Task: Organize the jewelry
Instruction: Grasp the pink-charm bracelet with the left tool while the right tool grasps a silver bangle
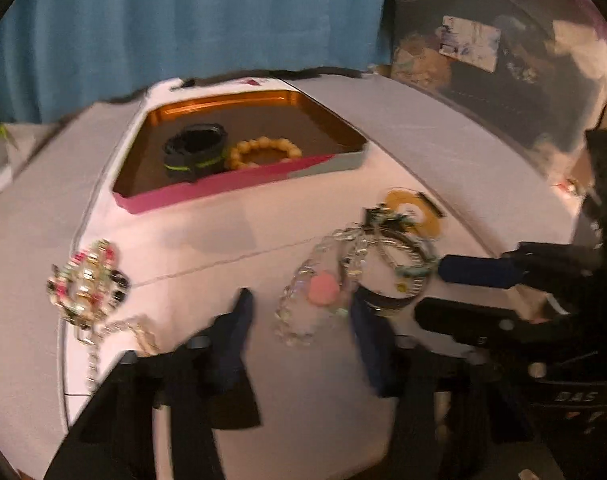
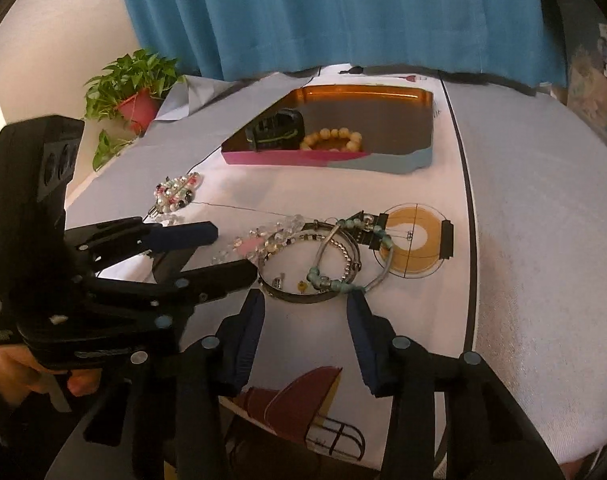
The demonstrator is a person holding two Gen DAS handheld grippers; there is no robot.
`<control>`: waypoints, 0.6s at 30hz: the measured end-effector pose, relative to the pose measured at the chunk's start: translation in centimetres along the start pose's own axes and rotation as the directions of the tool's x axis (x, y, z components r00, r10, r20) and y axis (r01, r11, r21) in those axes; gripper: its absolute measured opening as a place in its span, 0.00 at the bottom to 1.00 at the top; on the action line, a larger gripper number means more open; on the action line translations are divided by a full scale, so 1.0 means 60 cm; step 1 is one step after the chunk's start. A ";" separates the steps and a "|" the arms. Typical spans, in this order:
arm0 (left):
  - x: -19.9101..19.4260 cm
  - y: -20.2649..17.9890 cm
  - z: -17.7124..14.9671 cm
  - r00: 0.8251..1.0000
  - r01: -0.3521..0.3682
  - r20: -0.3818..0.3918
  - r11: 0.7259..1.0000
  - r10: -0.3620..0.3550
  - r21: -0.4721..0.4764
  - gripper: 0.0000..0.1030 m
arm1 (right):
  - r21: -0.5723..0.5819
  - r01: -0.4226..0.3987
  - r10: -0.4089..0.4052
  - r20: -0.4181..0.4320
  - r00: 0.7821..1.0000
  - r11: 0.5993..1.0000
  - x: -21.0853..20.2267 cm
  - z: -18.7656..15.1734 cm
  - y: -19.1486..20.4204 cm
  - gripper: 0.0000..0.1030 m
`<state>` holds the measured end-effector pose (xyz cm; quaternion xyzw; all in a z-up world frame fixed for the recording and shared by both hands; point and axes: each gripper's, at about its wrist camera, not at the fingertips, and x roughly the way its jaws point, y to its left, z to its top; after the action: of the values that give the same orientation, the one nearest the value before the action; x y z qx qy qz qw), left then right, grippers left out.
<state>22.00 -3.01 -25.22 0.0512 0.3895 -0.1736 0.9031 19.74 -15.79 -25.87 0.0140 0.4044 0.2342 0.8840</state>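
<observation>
A pink-and-grey tray (image 1: 239,184) (image 2: 383,163) at the back holds a black band (image 1: 195,152) (image 2: 275,130) and a tan bead bracelet (image 1: 265,152) (image 2: 331,140). A tangle of bangles and bead bracelets (image 1: 383,264) (image 2: 323,256) lies mid-table. A clear bead bracelet with a pink charm (image 1: 315,292) (image 2: 255,242) lies beside it. A multicoloured bead piece (image 1: 87,284) (image 2: 177,194) lies at the left. My left gripper (image 1: 299,308) (image 2: 231,252) is open around the clear bracelet. My right gripper (image 2: 305,300) (image 1: 427,288) is open at the bangles' near edge.
The table has a white printed cloth (image 2: 523,240) with an orange ring print (image 2: 415,240). A potted plant (image 2: 137,92) stands at the far left. A blue curtain (image 2: 343,12) hangs behind. Dark clutter (image 1: 503,60) sits at the far right.
</observation>
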 end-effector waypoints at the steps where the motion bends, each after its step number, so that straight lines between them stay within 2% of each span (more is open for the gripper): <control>1: 0.001 0.004 0.000 1.000 -0.016 0.005 1.000 0.016 0.004 0.20 | 0.003 0.006 -0.006 0.006 1.000 1.000 0.002 0.001 0.001 0.44; 2: 0.001 0.010 0.000 1.000 -0.013 0.006 1.000 0.013 -0.009 0.12 | 0.003 0.014 -0.014 0.012 1.000 1.000 0.005 0.002 0.003 0.48; 4: 0.000 0.030 0.004 1.000 0.003 0.001 0.998 -0.003 -0.059 0.05 | -0.008 0.015 -0.014 0.017 1.000 1.000 0.009 0.004 0.010 0.56; 8: -0.003 0.072 0.004 0.994 0.106 -0.001 0.974 -0.108 -0.201 0.05 | -0.056 0.054 -0.053 0.025 0.998 0.997 0.027 0.014 0.030 0.71; 12: -0.008 0.082 0.000 0.990 0.134 -0.003 0.963 -0.139 -0.233 0.05 | -0.099 0.122 -0.120 0.027 0.992 0.988 0.048 0.027 0.044 0.70; 13: -0.008 0.081 0.000 0.991 0.132 -0.004 0.964 -0.136 -0.230 0.05 | -0.101 0.128 -0.126 0.027 0.992 0.987 0.048 0.027 0.044 0.62; 14: -0.009 0.079 0.000 0.991 0.129 -0.006 0.966 -0.134 -0.226 0.05 | -0.085 0.137 -0.135 0.032 0.990 0.987 0.047 0.029 0.041 0.59; 18: -0.014 0.075 0.002 0.991 0.133 -0.002 0.969 -0.136 -0.208 0.05 | 0.019 0.055 -0.056 0.036 0.998 0.998 0.033 0.027 0.013 0.59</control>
<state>23.13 1.40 -24.71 -0.0683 0.4154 -0.1923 0.8865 21.72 -13.96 -26.02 0.0151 0.3905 0.2055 0.8973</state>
